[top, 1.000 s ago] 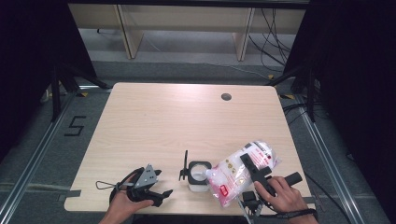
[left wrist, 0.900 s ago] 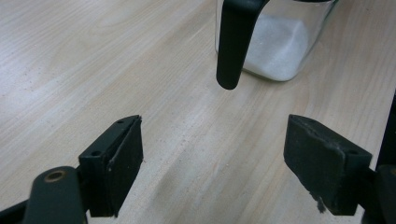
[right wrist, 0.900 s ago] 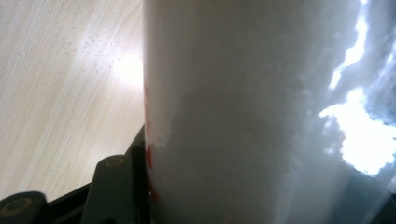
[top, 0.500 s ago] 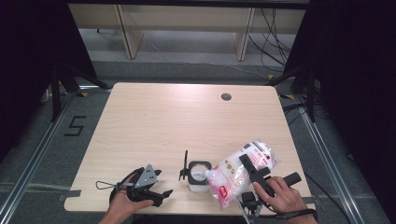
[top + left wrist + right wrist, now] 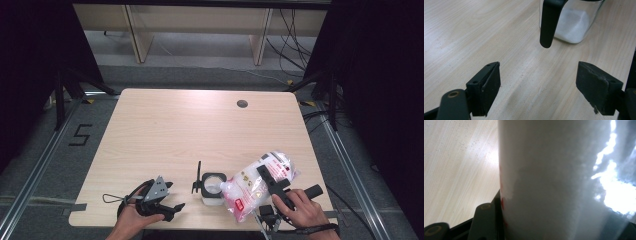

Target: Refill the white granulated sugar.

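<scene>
A clear glass jar with a black handle stands near the table's front edge, some white powder in its bottom. A plastic bag of white powder with red print lies tilted to the jar's right, its lower end at the jar's rim. My right gripper is shut on the bag, which presses close against one finger in the right gripper view as a white bag. My left gripper rests on the table left of the jar, open, with nothing between its jaws, and it points at the jar and handle.
The light wooden table has a round dark hole near its far edge. Black stands flank the table, and a wooden shelf frame is behind it. Fine grains speckle the wood beside the bag.
</scene>
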The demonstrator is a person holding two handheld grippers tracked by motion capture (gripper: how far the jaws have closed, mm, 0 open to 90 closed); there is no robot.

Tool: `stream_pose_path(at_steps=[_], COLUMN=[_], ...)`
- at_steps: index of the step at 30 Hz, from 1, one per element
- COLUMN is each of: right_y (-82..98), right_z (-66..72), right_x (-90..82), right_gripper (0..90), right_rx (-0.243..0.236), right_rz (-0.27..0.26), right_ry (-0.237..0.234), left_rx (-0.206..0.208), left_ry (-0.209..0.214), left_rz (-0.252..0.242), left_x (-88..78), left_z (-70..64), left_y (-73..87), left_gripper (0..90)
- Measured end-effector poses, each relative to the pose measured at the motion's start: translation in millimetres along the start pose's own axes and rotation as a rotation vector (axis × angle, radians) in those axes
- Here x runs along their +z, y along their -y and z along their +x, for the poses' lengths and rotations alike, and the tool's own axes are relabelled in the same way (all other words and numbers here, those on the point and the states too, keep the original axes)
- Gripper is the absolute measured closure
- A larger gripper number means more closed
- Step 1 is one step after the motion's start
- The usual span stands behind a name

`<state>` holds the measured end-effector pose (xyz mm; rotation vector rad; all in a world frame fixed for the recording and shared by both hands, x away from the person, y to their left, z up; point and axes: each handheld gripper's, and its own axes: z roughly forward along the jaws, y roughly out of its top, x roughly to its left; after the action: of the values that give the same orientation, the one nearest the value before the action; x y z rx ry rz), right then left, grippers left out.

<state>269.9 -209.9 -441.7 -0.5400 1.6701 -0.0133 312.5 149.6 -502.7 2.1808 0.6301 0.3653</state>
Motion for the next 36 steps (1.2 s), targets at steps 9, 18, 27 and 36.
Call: stream_pose_path(at_steps=[9,18,27,36], right_y=[1.0,1.7,1.1,2.0], right_z=[-0.4,1.6,0.7,-0.7], right_x=[-0.2,-0.9,-1.7,-1.6], right_gripper=[45.2,45.4,45.5,45.6], right_rx=[0.013,0.033,0.038,0.023], right_rz=[-0.001,0.015,0.017,0.015], right_ry=[-0.005,-0.011,-0.004,-0.002], left_rx=[0.014,0.015,0.013,-0.027], left_ry=[-0.003,-0.004,-0.001,0.0], left_rz=[0.005,0.006,0.003,-0.002], left_x=[-0.6,-0.7,-0.5,0.6], left_z=[1.1,1.0,0.8,-1.6], left_y=[-0.3,-0.3,-0.3,0.5], left_gripper=[19.4,19.4,19.4,19.4])
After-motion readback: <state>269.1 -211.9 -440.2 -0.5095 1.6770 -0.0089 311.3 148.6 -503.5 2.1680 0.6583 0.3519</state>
